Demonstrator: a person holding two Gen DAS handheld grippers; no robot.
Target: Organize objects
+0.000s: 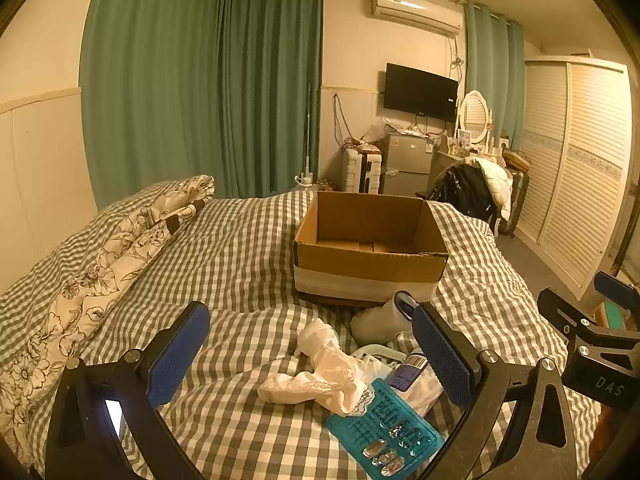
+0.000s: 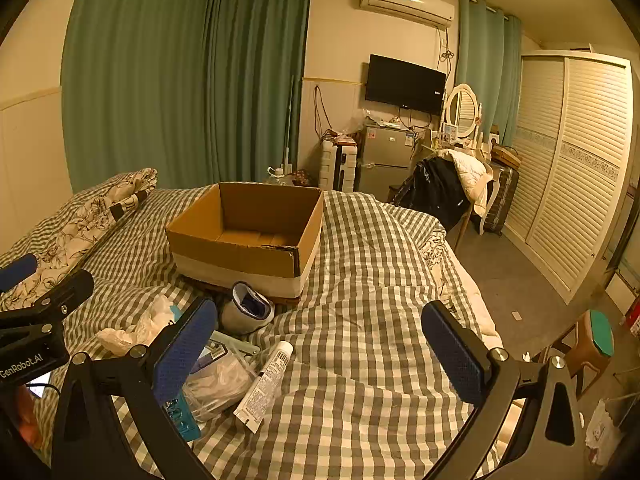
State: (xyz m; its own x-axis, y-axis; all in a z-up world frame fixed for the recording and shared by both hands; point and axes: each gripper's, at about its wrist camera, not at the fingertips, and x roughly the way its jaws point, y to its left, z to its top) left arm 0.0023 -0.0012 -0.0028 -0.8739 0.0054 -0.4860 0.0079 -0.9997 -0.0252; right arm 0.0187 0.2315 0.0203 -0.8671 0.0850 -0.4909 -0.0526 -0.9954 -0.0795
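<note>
Clutter (image 1: 320, 364) lies btwn left gripper's (image 1: 316, 360) wide-apart jaws.

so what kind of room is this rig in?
A bedroom, most likely: a bed with a checked duvet, a louvred wardrobe and a dressing table with an oval mirror.

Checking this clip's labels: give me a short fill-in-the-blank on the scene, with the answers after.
1. The cardboard box on the bed holds ____ items.
2. The bedcover has a ____ pattern.
3. The white tube lies ____ the box, on the cover.
4. Both the left tool and the right tool have their jaws ____.

Answers: no; checked; outside; open
</note>
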